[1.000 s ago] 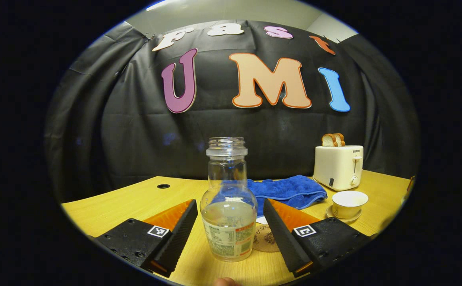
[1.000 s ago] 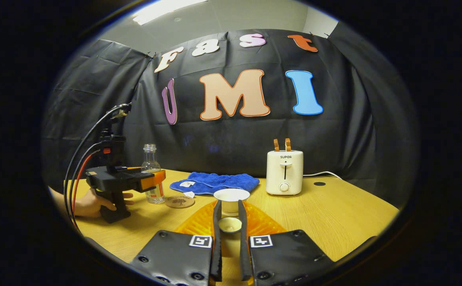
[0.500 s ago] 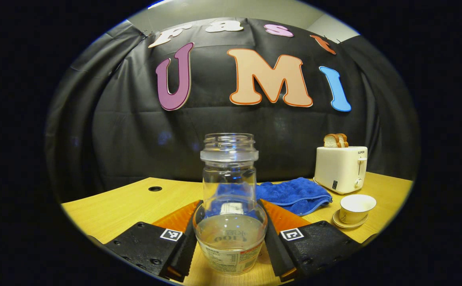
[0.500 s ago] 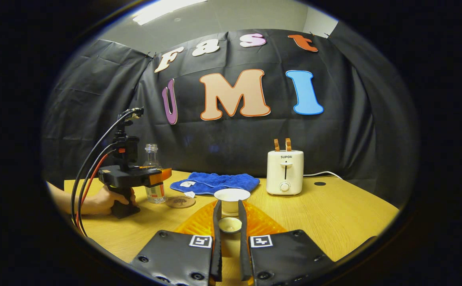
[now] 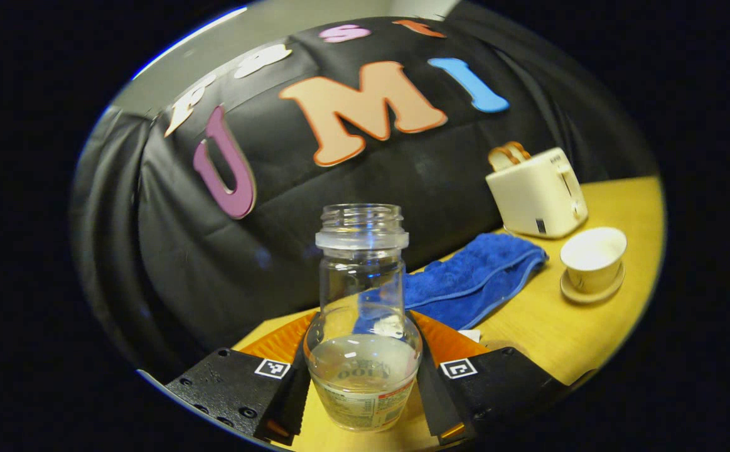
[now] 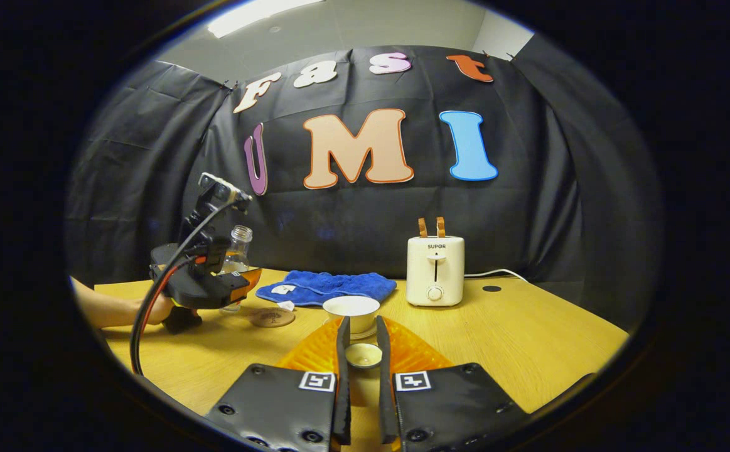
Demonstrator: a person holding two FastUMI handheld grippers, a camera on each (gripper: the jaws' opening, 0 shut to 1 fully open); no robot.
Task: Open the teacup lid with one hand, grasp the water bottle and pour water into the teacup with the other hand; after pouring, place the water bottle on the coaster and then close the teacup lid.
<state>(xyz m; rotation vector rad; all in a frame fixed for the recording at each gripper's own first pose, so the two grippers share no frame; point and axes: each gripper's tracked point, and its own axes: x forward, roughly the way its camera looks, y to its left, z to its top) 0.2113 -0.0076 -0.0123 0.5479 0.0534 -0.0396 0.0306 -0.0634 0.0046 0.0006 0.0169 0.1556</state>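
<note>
My left gripper (image 5: pixel 359 383) jaws are clamped on the uncapped clear water bottle (image 5: pixel 363 301), about a third full; right gripper (image 6: pixel 359 358) jaws pinch the teacup lid (image 6: pixel 363 355).

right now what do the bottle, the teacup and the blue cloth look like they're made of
Water bottle: clear glossy plastic or glass, I can't tell which; the cloth shows through it.
Teacup: pale, smooth, probably glazed ceramic, matching its saucer.
Blue cloth: soft, fuzzy, rumpled, likely microfibre or terry.
</note>
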